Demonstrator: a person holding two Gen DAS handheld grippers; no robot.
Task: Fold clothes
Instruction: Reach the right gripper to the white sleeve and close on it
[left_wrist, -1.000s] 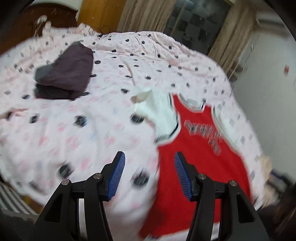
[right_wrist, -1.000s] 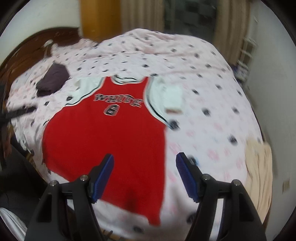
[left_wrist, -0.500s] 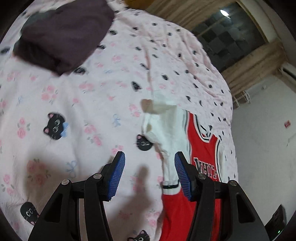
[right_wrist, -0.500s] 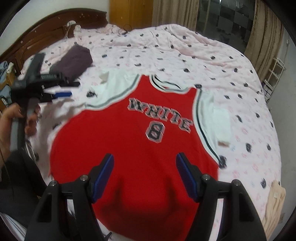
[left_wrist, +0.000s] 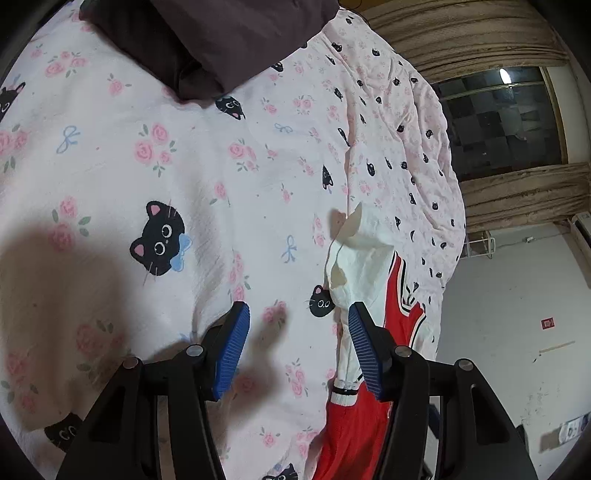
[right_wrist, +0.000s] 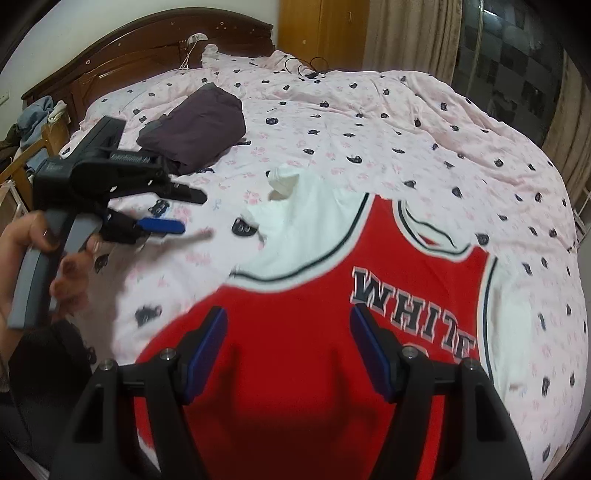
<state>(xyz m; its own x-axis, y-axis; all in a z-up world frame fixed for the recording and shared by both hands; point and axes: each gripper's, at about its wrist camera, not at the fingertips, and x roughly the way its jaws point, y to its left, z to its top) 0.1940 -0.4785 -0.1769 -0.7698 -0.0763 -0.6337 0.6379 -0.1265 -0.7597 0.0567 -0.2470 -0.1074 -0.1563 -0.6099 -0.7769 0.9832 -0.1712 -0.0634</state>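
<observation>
— Hovering my left claw (left_wrist: 299, 347) low over the bed (left_wrist: 184, 166), jaws apart, just beside the jersey's white sleeve (left_wrist: 360, 254).

— And the right?

— My right claw (right_wrist: 288, 347) hangs spread over the red jersey (right_wrist: 314, 314), gripping nothing. It lies flat, I think, though the edges blur. Dark clothes (right_wrist: 199, 127) sit near the headboard (right_wrist: 147, 48).
</observation>
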